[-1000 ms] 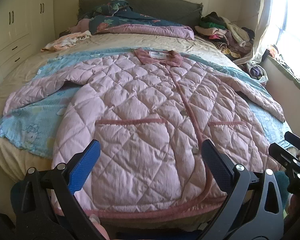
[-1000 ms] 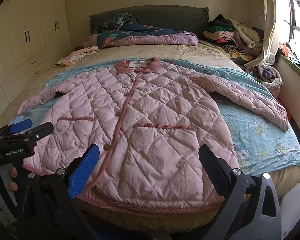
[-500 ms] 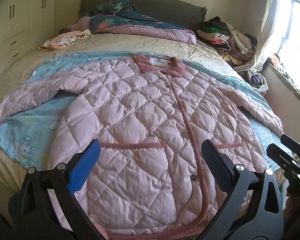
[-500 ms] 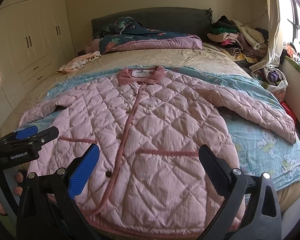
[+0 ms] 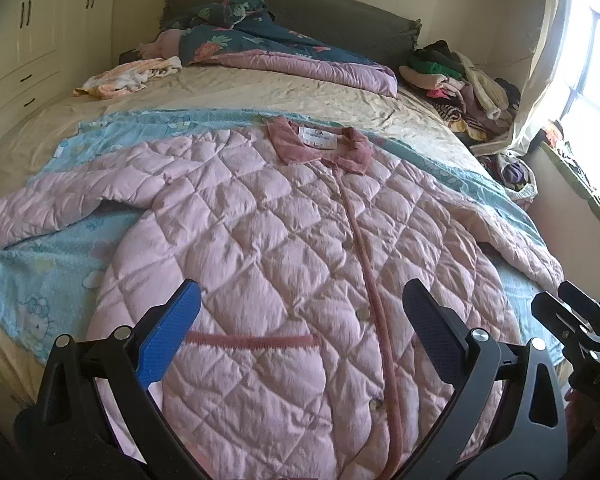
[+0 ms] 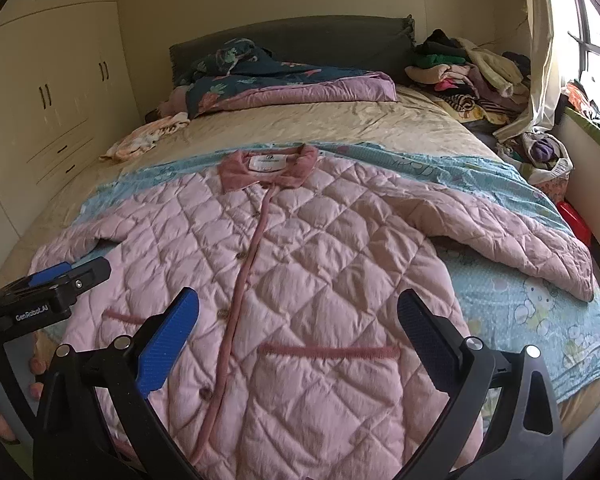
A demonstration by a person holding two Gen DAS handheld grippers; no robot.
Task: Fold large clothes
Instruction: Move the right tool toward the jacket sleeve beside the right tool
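Observation:
A pink quilted coat (image 5: 284, 248) lies flat and face up on the bed, buttoned, collar (image 5: 320, 148) toward the headboard, both sleeves spread out. It also shows in the right wrist view (image 6: 312, 264). My left gripper (image 5: 300, 320) is open and empty, above the coat's lower left part near the pocket trim. My right gripper (image 6: 298, 320) is open and empty, above the coat's lower right part. The right gripper shows at the right edge of the left wrist view (image 5: 572, 320); the left gripper shows at the left of the right wrist view (image 6: 56, 288).
A light blue cartoon blanket (image 5: 40, 280) lies under the coat on the beige bed sheet (image 5: 260, 96). A dark floral duvet (image 5: 260, 40) lies at the headboard, a clothes pile (image 5: 460, 80) at the far right, wardrobes (image 6: 52, 92) left, a window (image 5: 588, 80) right.
Both grippers have moved forward and up over the coat, so its hem has dropped out of view below. Both stay open.

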